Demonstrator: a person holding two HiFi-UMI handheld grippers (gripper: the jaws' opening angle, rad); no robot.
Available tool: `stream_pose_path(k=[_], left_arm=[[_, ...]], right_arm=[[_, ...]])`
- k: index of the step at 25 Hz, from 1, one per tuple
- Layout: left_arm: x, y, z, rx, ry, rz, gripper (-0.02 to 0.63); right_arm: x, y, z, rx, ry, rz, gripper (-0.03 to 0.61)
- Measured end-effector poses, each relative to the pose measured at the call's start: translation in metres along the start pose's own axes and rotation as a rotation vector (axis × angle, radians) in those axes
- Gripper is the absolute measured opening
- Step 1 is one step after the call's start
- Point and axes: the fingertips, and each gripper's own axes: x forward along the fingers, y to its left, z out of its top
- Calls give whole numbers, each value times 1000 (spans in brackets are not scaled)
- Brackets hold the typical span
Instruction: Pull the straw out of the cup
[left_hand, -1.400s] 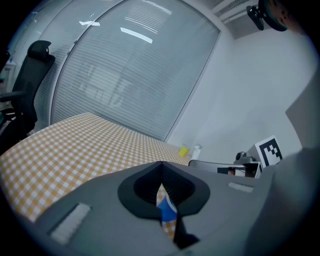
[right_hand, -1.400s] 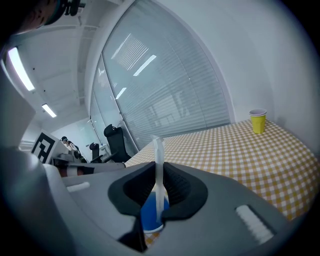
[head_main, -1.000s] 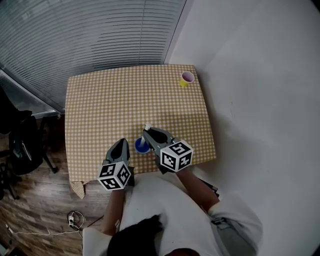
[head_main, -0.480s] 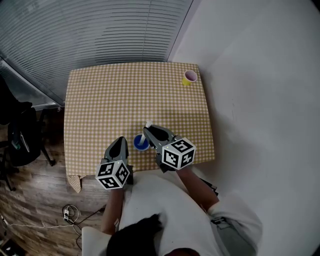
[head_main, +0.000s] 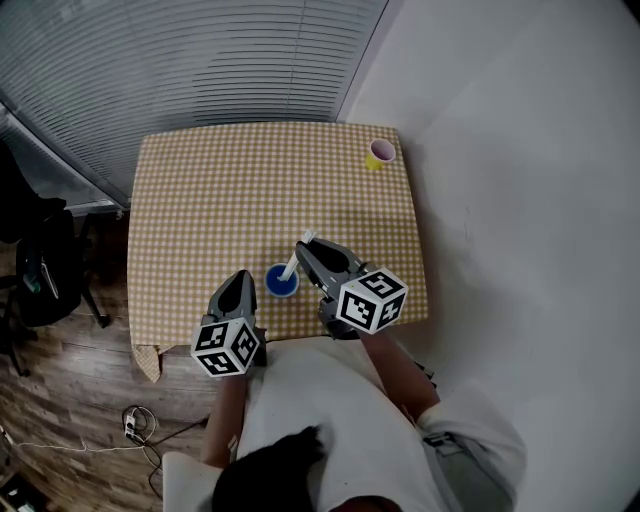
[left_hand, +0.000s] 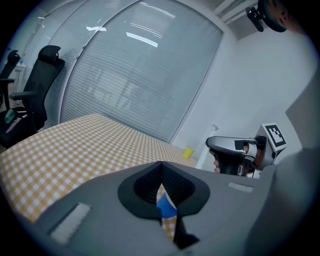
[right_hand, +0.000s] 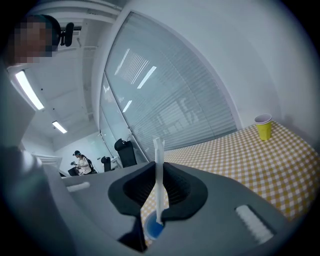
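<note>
Right gripper (head_main: 305, 250), jaws pinched on a thin white plastic straw (head_main: 296, 262); straw tilted, lower end at the mouth of a small round blue cup (head_main: 281, 283). Left gripper (head_main: 240, 280), jaws pressed together and empty, just beside that cup, near the front edge of an orange-and-white checked tablecloth (head_main: 200, 200). Yellow cup (head_main: 377, 156) at the far right corner.
</note>
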Motion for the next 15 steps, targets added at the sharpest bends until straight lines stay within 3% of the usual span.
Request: stream_pose_path(k=[15], left_arm=[[3,-15,-1,18,5,-34,12]], right_arm=[[-34,-23,6,56,41,-57,49]])
